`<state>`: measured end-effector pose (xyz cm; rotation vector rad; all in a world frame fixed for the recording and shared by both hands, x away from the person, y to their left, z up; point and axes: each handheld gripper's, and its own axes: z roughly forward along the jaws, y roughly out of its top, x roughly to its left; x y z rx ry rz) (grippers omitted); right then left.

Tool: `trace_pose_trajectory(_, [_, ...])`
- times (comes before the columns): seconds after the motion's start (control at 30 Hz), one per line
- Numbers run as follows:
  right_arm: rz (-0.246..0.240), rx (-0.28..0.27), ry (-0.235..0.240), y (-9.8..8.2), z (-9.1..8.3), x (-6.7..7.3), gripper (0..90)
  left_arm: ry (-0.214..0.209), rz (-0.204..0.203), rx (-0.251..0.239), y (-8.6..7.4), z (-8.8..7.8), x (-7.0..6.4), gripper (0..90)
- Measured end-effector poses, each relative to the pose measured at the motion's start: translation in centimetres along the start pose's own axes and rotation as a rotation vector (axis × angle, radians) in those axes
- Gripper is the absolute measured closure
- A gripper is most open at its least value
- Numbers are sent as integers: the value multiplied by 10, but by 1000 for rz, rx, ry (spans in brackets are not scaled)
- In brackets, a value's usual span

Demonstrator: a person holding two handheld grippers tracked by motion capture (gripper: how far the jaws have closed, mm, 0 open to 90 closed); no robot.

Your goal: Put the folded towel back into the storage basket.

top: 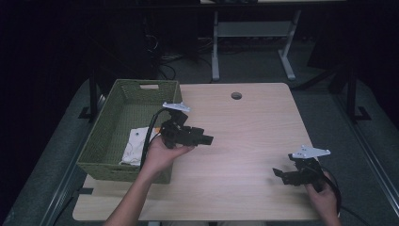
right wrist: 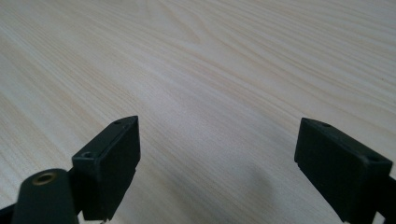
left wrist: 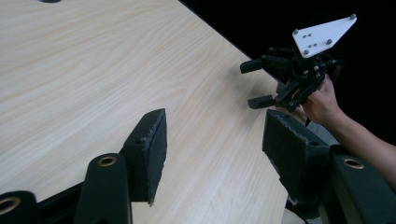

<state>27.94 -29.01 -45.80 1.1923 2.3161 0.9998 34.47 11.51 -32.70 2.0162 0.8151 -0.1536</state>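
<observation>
Table [top: 244,141]: pale wood, round hole [top: 236,95] near far edge; bare board beneath both jaw pairs.
Basket [top: 101,141]: green woven, on table's left side, just behind left gripper's jaws, beside holding hand.
White cloth [top: 134,147]: crumpled inside basket at near end, behind left gripper's jaws, apart from pads.
Left gripper [left wrist: 212,144]: jaws spread, nothing between; tips over table just right of basket.
Right gripper [right wrist: 217,154]: jaws spread wide, nothing between; low over table's near right corner, well apart from cloth.
</observation>
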Motion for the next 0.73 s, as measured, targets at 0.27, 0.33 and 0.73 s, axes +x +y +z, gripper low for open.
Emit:
trace_pose_trajectory(0.27, [1, -3, -3, 0, -1, -1, 139, -2, -9, -1, -8, 18, -8, 382])
trace_pose_trajectory(0.33, [2, -5, -4, 0, -1, -1, 139, 0, -3, -2, -11, 20, -12, 382])
trace_pose_trajectory(0.73, [5, -7, -5, -1, -3, 0, 139, 5, 20, 5, -34, 37, -30, 364])
